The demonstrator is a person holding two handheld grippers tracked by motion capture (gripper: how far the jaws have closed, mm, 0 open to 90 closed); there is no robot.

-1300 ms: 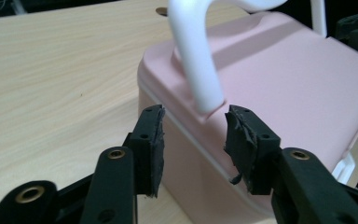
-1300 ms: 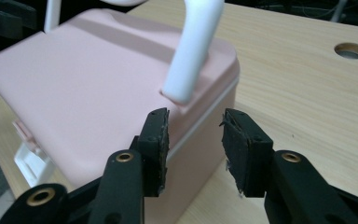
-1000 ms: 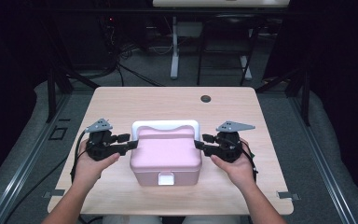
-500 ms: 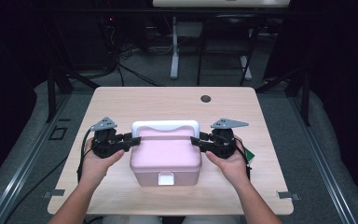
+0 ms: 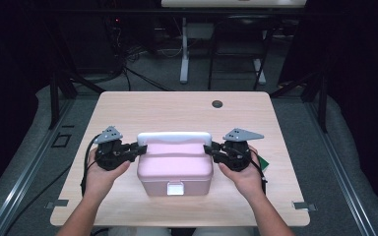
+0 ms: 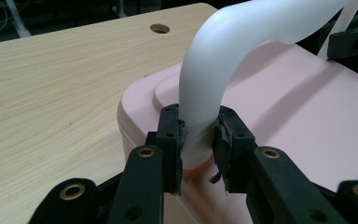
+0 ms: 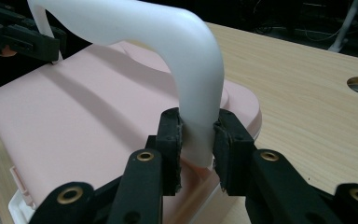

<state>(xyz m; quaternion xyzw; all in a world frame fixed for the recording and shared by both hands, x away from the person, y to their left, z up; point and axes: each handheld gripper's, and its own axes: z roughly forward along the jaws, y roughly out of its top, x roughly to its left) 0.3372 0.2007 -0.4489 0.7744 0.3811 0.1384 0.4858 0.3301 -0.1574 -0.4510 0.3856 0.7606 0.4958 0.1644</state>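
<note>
A pink plastic box (image 5: pixel 174 164) with a white arched handle (image 5: pixel 173 137) stands on the near middle of the wooden table (image 5: pixel 177 108). My left gripper (image 5: pixel 140 147) is at the handle's left end and my right gripper (image 5: pixel 209 148) at its right end. In the left gripper view the jaws have just been closing, and the left gripper (image 6: pixel 199 140) now pinches the handle (image 6: pixel 223 51) just above the lid (image 6: pixel 284 107). In the right gripper view the right gripper (image 7: pixel 198 140), also just closing, clamps the handle's (image 7: pixel 168 32) other foot the same way.
A white latch (image 5: pixel 175 188) sits on the box's front wall. A round cable hole (image 5: pixel 217 104) lies in the table's far right part. A small green object (image 5: pixel 262 162) shows by the right wrist. Stands and cables fill the dark floor behind the table.
Both grippers moved inward from beside the box to the ends of the white handle, and their jaws closed onto it. The box has stayed in place.
</note>
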